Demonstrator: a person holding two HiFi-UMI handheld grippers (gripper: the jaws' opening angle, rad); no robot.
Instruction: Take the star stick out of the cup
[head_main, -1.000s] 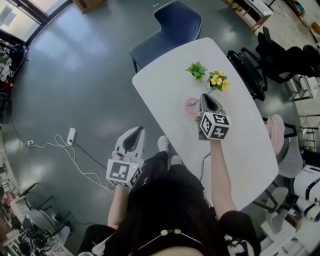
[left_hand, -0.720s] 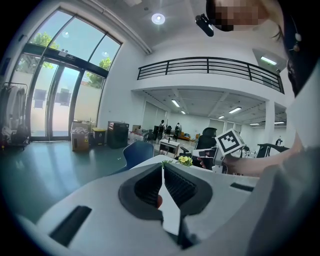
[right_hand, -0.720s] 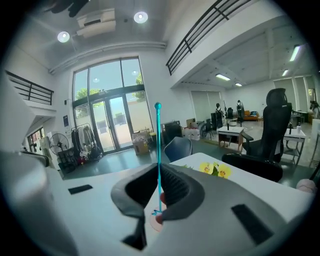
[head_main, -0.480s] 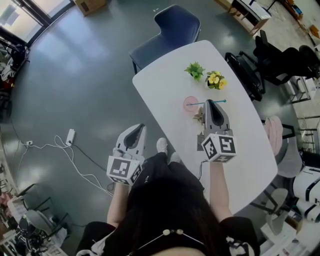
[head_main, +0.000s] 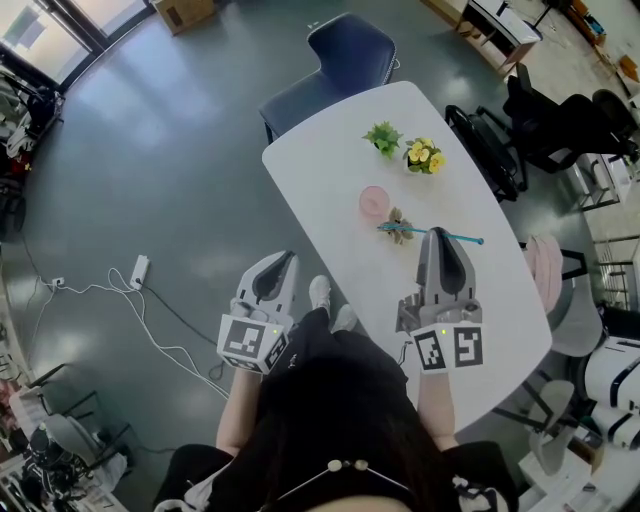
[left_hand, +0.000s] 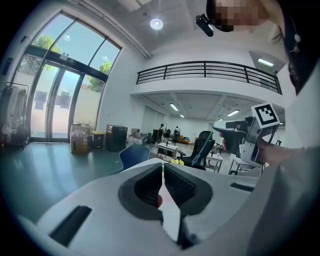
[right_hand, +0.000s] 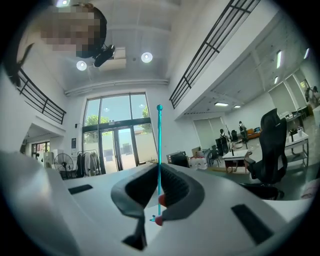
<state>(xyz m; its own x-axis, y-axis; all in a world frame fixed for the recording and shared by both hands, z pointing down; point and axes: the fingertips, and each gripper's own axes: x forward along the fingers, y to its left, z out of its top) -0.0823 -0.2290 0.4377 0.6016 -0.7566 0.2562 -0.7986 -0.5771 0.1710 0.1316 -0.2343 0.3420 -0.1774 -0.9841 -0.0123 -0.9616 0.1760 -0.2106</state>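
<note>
Star stick is clamped crosswise in right gripper, jaws closed tight on thin teal shaft, approx mid-length. It is out of pink cup, above white table, one end near the cup. Left gripper has jaws together w/ nothing between, beside table edge over grey floor

One bench, one cup, one star stick, two potted plants, one chair, plus left tool and right tool.
</note>
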